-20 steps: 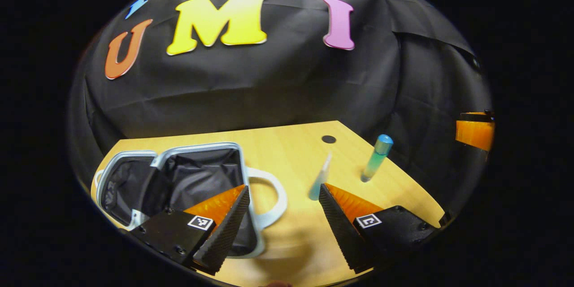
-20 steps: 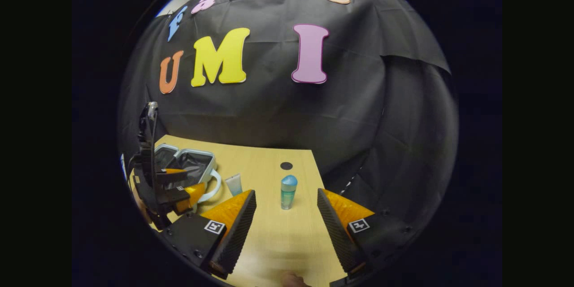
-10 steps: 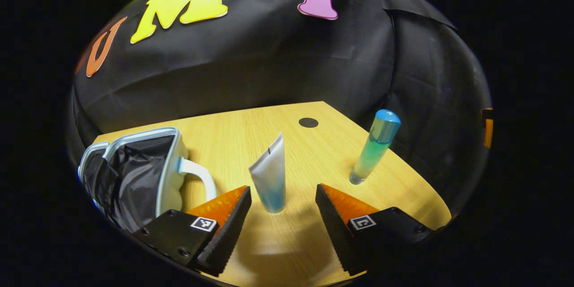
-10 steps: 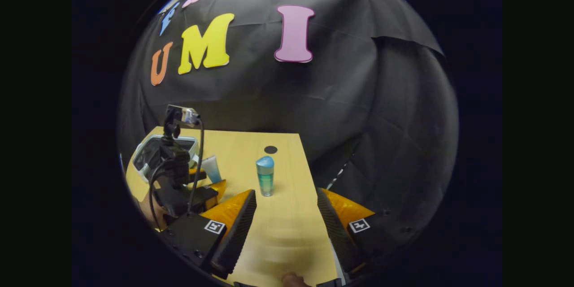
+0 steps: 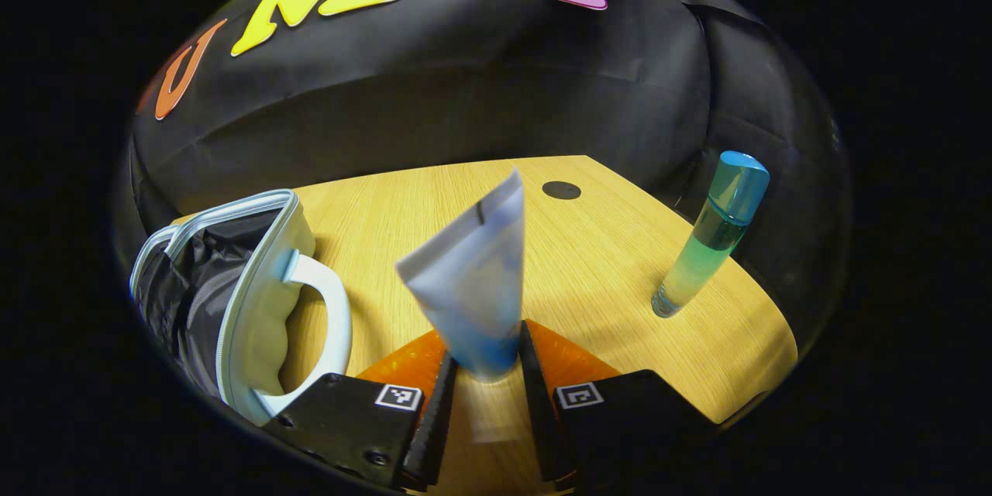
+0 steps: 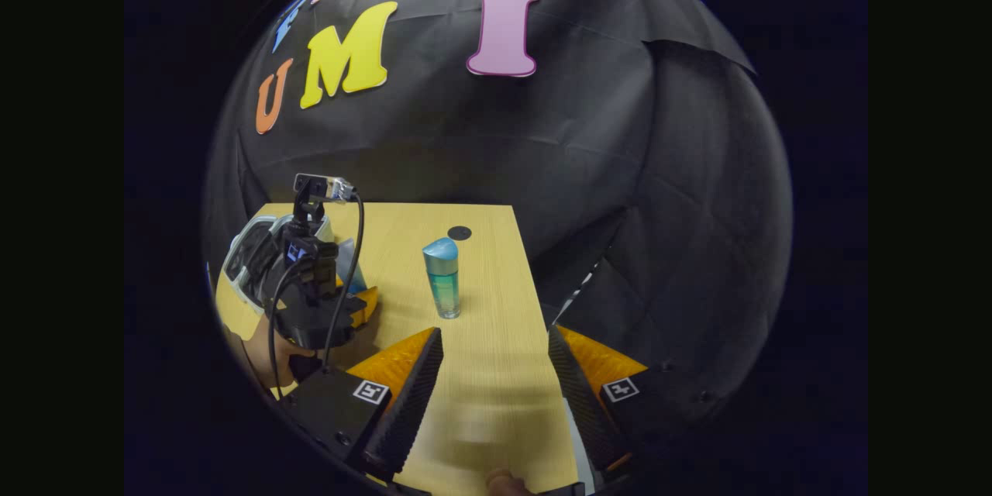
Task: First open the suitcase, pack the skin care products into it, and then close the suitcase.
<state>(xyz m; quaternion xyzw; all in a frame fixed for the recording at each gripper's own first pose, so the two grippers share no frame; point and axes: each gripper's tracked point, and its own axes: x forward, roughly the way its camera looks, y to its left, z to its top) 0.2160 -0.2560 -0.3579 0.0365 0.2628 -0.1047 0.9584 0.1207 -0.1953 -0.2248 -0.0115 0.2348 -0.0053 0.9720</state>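
Left gripper (image 5: 482, 395): fingers clamped on the upright white-and-blue squeeze tube (image 5: 473, 279);
Right gripper (image 6: 494, 380): spread wide, holding nothing;
Pale-blue suitcase (image 5: 267, 302): open

Table (image 5: 612, 248): light wood-grain top; its far edge meets the wall, its right edge runs toward the near side in the right gripper view (image 6: 496, 310).
Dark round spot (image 5: 561, 190): flat on the table near its far edge, right of centre; also seen in the right gripper view (image 6: 459, 232).
Wall (image 5: 480, 85): black cloth, creased, hanging behind the table and wrapping round its right side (image 6: 659, 194).
Shadows: soft dark patches on the wood at the near side.
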